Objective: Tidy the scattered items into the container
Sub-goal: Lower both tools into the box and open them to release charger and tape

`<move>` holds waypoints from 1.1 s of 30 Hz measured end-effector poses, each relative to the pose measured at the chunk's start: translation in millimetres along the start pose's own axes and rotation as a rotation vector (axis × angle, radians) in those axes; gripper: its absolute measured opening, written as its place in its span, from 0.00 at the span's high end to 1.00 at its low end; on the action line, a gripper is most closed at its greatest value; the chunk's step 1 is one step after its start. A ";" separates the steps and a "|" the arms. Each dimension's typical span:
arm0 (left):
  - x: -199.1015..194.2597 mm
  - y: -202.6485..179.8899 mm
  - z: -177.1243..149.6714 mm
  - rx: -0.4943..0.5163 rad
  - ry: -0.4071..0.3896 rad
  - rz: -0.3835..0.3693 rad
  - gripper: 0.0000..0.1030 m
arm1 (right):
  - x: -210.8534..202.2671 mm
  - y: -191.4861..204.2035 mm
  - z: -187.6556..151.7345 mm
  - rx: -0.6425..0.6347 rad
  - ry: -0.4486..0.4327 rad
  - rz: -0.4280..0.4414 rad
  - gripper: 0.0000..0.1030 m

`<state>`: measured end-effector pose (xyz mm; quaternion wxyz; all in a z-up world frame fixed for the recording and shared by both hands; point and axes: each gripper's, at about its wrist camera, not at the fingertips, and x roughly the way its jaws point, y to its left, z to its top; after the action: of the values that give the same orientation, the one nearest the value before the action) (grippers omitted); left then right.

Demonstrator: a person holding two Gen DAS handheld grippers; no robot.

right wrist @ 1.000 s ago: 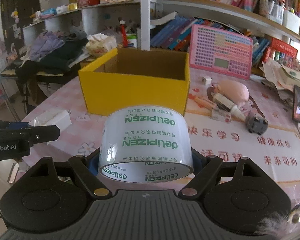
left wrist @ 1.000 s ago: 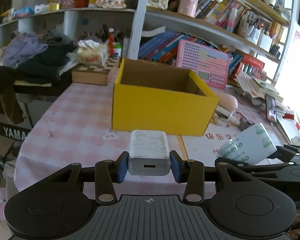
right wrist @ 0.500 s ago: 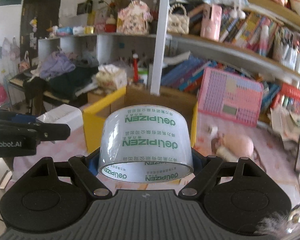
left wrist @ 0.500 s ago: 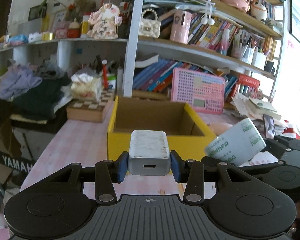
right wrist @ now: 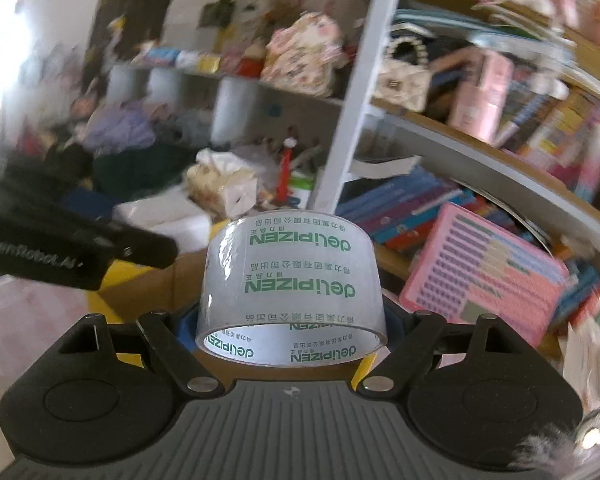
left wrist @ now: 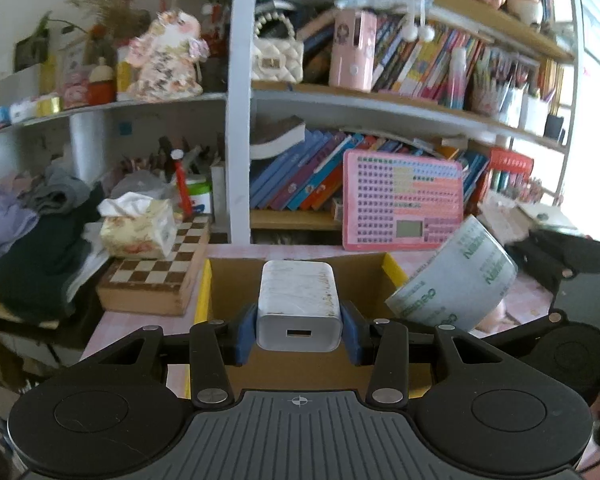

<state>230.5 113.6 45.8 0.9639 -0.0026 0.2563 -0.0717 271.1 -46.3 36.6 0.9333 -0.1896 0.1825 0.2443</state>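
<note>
So you've got both hands loaded right now: your left gripper (left wrist: 299, 334) has its fingers clamped on the white charger (left wrist: 298, 304), USB port facing back at the camera, and your right gripper (right wrist: 290, 330) has its fingers squeezed around the roll of clear tape (right wrist: 292, 288), standing on end. The thing that matters is the yellow box (left wrist: 202, 300). From the left wrist view the charger sits right over the box's open cardboard inside, long axis pointing toward the box's far wall, so I'd say the left hand is the one closer to dropping. The tape hangs over the box's right-hand corner, tilted, more at the rim than over the middle. In the right wrist view the box is mostly hidden behind the roll, so I'd shift right toward the box's centre before letting go.
</note>
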 end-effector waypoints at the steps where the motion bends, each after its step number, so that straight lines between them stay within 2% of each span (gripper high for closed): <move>1: 12.5 1.6 4.4 0.008 0.022 0.000 0.59 | 11.2 -3.4 1.8 -0.035 0.019 0.019 0.20; 5: 61.2 4.7 13.6 0.055 0.119 0.008 0.59 | 60.9 -11.7 6.6 -0.219 0.094 0.092 0.20; 8: 95.0 4.2 12.8 0.091 0.202 0.016 0.59 | 99.9 -14.2 4.3 -0.337 0.184 0.160 0.20; 13: 137.4 -0.4 5.9 0.165 0.314 0.027 0.59 | 150.6 -14.6 -6.7 -0.453 0.311 0.230 0.20; 19: 164.5 2.2 0.3 0.216 0.413 0.032 0.59 | 175.1 -17.0 -10.9 -0.456 0.381 0.259 0.20; 23: 172.1 0.2 3.3 0.267 0.439 0.036 0.60 | 177.8 -13.5 -11.9 -0.475 0.391 0.282 0.20; 28: 178.9 -1.3 5.0 0.274 0.461 0.056 0.60 | 181.7 -8.3 -11.4 -0.510 0.415 0.304 0.20; 31: 179.0 -5.9 5.0 0.301 0.463 0.053 0.53 | 180.4 -9.8 -10.4 -0.499 0.401 0.319 0.18; 33: 177.5 -7.0 5.8 0.310 0.447 0.069 0.41 | 179.7 -10.6 -9.6 -0.492 0.397 0.323 0.14</move>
<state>384.8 81.7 -36.5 0.8741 0.1696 0.4487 -0.0759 420.6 10.4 -46.6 0.7554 -0.4212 0.3234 0.3838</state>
